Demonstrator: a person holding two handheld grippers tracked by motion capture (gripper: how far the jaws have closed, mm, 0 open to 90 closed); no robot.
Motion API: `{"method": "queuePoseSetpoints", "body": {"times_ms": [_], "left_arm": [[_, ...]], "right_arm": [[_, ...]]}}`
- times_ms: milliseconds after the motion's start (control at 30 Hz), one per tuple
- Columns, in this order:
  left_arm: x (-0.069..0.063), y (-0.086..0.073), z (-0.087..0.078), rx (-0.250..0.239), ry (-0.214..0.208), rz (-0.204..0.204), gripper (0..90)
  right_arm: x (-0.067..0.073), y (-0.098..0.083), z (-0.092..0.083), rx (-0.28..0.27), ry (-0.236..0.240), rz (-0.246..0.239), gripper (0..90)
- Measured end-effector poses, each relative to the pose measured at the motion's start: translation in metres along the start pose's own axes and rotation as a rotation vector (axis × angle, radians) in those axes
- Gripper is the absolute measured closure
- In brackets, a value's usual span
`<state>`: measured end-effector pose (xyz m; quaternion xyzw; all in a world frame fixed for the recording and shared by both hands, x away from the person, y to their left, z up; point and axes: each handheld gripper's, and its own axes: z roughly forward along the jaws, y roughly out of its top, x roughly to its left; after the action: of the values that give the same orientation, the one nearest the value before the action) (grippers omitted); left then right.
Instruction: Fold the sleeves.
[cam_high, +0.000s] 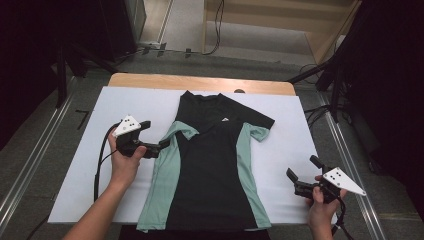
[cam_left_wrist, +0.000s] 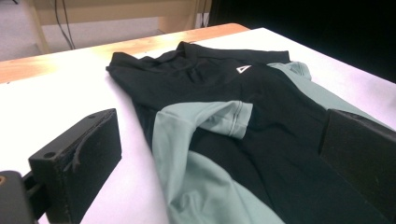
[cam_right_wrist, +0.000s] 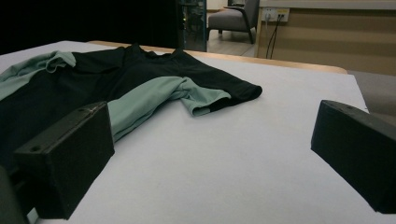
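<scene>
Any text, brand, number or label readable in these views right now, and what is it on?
No readable words or numbers.
Shirt: a small white triangular logo on the chest, a sign with no letters that can be made out.
Left gripper: dark dots on its grey plate, not text.
Right gripper: the same kind of dots, not text.

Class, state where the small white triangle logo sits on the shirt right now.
In the high view the logo sits on the black chest of the shirt, just below the collar, mid-table between the two grippers.
</scene>
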<state>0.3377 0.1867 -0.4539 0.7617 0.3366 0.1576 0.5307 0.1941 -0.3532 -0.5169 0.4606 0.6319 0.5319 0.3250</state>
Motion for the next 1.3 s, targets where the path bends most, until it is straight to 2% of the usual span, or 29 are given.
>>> {"method": "queuePoseSetpoints", "body": {"times_ms": [200,500,933,1300], "left_arm": [[0.004,-0.009,-0.013,-0.01,0.02,-0.012,0.0],[0.01,-0.025,-0.035,-0.028,0.071,-0.02,0.0],[0.018,-0.042,-0.063,-0.045,0.106,-0.051,0.0],[0.02,-0.053,-0.085,-0.061,0.137,-0.057,0.0]], "right_arm": [[0.0,0.0,0.0,-0.001,-0.002,-0.004,0.0],[0.0,0.0,0.0,0.003,-0.004,-0.003,0.0],[0.0,0.0,0.001,0.009,-0.009,-0.003,0.0],[0.0,0.0,0.001,0.012,-0.015,-0.001,0.0]]}}
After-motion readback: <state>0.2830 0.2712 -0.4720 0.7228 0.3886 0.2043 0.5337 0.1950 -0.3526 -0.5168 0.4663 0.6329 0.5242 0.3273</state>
